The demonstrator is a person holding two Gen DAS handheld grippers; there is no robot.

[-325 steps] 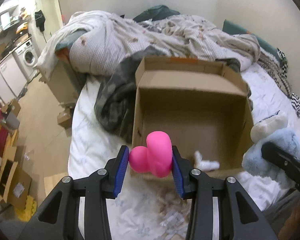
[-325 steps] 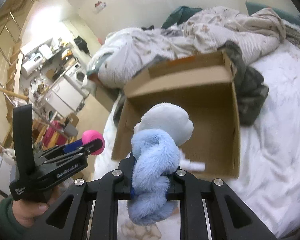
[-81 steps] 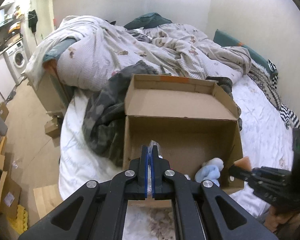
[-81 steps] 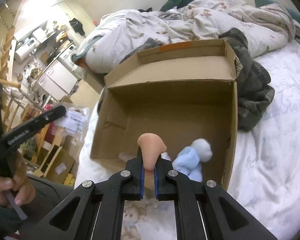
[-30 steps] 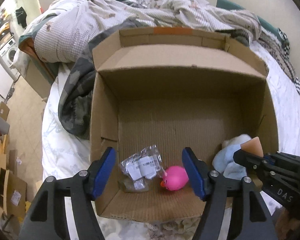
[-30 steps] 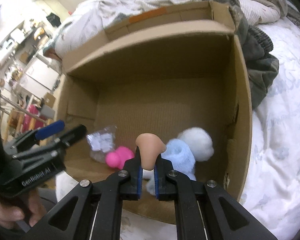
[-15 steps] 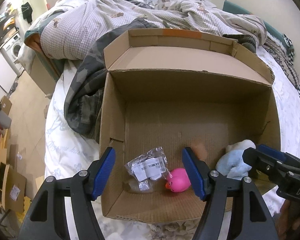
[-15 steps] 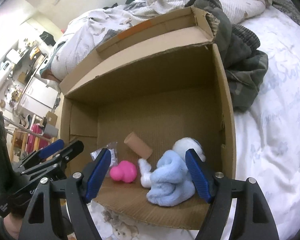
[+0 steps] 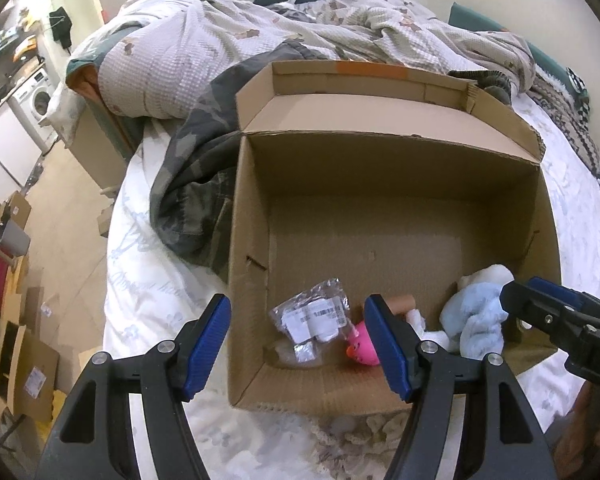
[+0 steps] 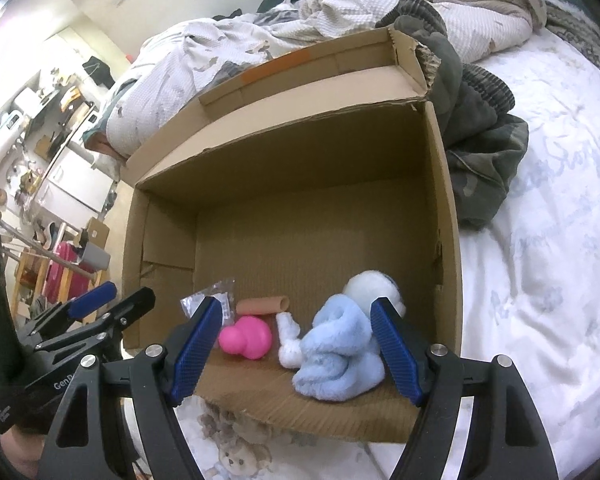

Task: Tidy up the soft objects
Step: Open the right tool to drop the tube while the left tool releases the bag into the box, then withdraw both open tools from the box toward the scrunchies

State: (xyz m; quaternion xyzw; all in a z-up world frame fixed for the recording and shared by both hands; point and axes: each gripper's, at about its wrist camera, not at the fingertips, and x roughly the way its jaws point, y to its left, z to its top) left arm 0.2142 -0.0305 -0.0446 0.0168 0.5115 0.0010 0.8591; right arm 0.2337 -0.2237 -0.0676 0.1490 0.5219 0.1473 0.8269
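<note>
Both hand-held grippers hung over the near edge of the cardboard box (image 10: 444,216), angled down into it. The box sat open on the bed (image 10: 548,280), rear flap up.

Left hand-held gripper (image 9: 298,344): jaws wide apart, nothing between the pads. Right hand-held gripper (image 10: 296,344): jaws spread wide too, nothing gripped; the toys seen between its fingers lay on the box floor beyond them.

Contents, all along the near wall of the box:
- clear plastic bag (image 9: 314,318) with white labels, leftmost, crumpled
- pink rubber toy (image 10: 246,336) just right of the bag, partly hidden behind the left gripper's right finger in the left wrist view
- tan soft tube (image 10: 264,305) lying on its side just behind the pink toy; could be a silicone sleeve, too small to be sure
- light blue plush toy (image 10: 336,356) with white parts, in the near right corner, close against the right wall

Tube and plush looked near each other, contact not clear.

Outside the box: a camouflage jacket (image 9: 192,200) bunched against the left wall, a rumpled checked duvet (image 9: 188,52) behind. A hand (image 10: 16,454) held the left gripper's grip at the lower left of the right wrist view.
</note>
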